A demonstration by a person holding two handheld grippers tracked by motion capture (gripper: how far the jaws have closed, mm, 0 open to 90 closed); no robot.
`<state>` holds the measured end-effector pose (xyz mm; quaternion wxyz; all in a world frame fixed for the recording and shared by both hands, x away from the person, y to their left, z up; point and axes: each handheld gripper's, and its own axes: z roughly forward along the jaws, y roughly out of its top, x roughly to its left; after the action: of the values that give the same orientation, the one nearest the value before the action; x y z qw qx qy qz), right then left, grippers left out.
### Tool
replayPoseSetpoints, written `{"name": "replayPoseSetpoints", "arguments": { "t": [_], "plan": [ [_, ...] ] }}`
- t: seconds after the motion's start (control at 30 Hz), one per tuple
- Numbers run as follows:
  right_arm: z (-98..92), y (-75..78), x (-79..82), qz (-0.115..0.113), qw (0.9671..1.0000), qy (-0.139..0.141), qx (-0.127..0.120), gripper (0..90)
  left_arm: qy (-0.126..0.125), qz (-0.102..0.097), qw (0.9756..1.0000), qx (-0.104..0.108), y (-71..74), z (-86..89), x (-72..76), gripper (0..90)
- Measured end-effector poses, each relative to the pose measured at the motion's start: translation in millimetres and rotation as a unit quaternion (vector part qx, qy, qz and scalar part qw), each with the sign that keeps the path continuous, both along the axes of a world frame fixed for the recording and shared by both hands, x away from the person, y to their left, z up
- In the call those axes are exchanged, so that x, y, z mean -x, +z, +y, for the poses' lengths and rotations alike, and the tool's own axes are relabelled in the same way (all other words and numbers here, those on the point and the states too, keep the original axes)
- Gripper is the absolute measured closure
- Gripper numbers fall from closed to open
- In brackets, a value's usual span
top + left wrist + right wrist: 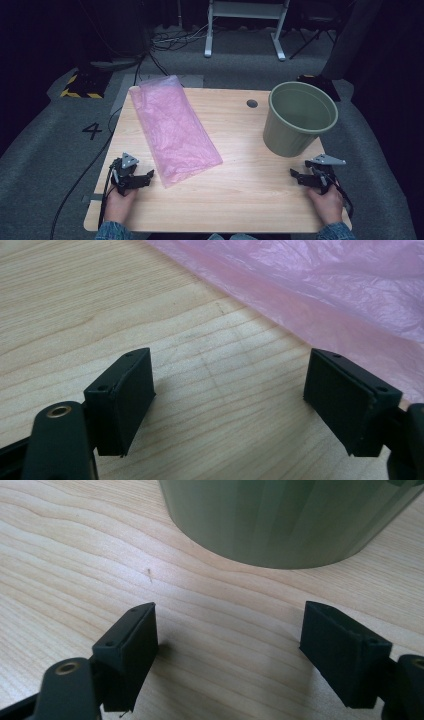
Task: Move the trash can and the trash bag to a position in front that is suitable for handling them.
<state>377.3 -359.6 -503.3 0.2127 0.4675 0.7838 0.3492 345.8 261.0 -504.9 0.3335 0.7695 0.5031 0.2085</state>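
Light wood-grain bench, small dark round hole near its far edge. Pink plastic bag lies flat, slanting across the left half. Green bucket stands upright at right, well apart from the bag.

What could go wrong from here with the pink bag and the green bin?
The pink plastic bag lies flat on the table, so the open left gripper beside its near corner may slide over the thin film or pinch one layer only. The bag's far end overhangs the table's back edge, so a tug might drag it off. The green bin stands near the table's right edge, just ahead of the open right gripper; a nudge could tip it or push it off.
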Motion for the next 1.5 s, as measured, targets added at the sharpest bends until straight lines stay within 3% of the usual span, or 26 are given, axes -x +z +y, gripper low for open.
{"name": "replayPoseSetpoints", "arguments": {
  "t": [0.17, 0.2, 0.27, 0.33, 0.37, 0.4, 0.5, 0.53, 0.63, 0.73, 0.83, 0.87, 0.93, 1.03, 1.13, 1.33, 1.43, 1.5],
  "plan": [
    [1.0, -0.1, 0.3, 0.002, 1.0, -0.001, 0.003, 19.9, 0.009, 0.011, 0.9999, -0.002, 2.8, 1.5, -1.2, 22.3],
    [0.6, 0.3, 0.5, 0.002, 1.0, -0.001, 0.003, 23.1, 0.014, 0.018, 0.9997, 0.004, 5.6, 2.9, -1.9, 23.3],
    [-1.2, 4.0, 1.7, 0.01, 0.9999, 0.006, 0.005, 36.0, 0.017, 0.01, 0.9996, 0.018, 8.8, 5.3, -0.9, 23.7],
    [-1.8, 8.8, 2.0, 0.027, 0.9995, 0.003, 0.016, 43.7, 0.017, 0.004, 0.9994, 0.031, 13.0, 7.5, 0.8, 25.1],
    [-1.8, 11.9, 2.6, 0.04, 0.999, -0.001, 0.019, 53.1, 0.017, 0.004, 0.9994, 0.031, 13.0, 7.5, 0.8, 25.2],
    [-2.7, 15.0, 3.7, 0.05, 0.9987, -0.001, 0.014, 54.9, 0.017, -0.002, 0.9992, 0.037, 16.9, 8.6, 2.7, 25.4],
    [-5.3, 23.7, 5.7, 0.047, 0.9989, -0.001, 0.002, 54.8, 0.012, -0.008, 0.9988, 0.048, 19.4, 7.7, 4.6, 26.1],
    [-10.6, 37.1, 9.4, 0.027, 0.9996, -0.005, -0.01, 52.2, 0.009, -0.01, 0.9983, 0.056, 21.2, 6.6, 5.5, 27.2],
    [-16.1, 48.4, 10.5, 0.013, 0.9996, -0.006, -0.024, 49.0, -0.003, -0.015, 0.9978, 0.065, 26.5, 2.0, 7.4, 28.0],
    [-29.3, 78.6, 11.0, -0.012, 0.9989, -0.013, -0.042, 46.5, -0.015, -0.022, 0.9986, 0.047, 31.5, -6.3, 9.3, 28.5],
    [-36.8, 104.2, 12.0, -0.039, 0.998, -0.023, -0.044, 45.5, -0.022, -0.025, 0.9986, 0.042, 32.4, -8.4, 10.2, 28.5],
    [-36.8, 104.2, 12.0, -0.039, 0.998, -0.023, -0.044, 45.5, -0.022, -0.026, 0.9985, 0.042, 32.8, -8.9, 10.8, 28.5],
    [-42.2, 126.1, 12.3, -0.056, 0.9972, -0.027, -0.041, 45.4, -0.02, -0.029, 0.9978, 0.056, 34.1, -8.8, 12.6, 28.1],
    [-46.1, 139.0, 11.7, -0.064, 0.9969, -0.028, -0.036, 45.1, -0.021, -0.031, 0.9977, 0.056, 35.1, -8.2, 13.9, 28.1],
    [-55.7, 165.0, 6.0, -0.086, 0.9944, -0.04, -0.048, 41.9, -0.02, -0.03, 0.998, 0.053, 34.9, -7.8, 16.0, 28.2],
    [-57.0, 184.7, -21.1, -0.098, 0.9927, -0.053, -0.046, 36.6, -0.015, -0.03, 0.9981, 0.052, 34.1, -6.4, 20.7, 27.8],
    [-54.9, 187.3, -30.2, -0.102, 0.9924, -0.054, -0.045, 36.3, -0.014, -0.027, 0.9983, 0.05, 33.1, -5.7, 21.7, 27.9],
    [-52.1, 186.4, -46.8, -0.101, 0.9928, -0.051, -0.038, 36.3, -0.013, -0.022, 0.9986, 0.046, 32.1, -4.4, 23.0, 27.9]
  ]
}}
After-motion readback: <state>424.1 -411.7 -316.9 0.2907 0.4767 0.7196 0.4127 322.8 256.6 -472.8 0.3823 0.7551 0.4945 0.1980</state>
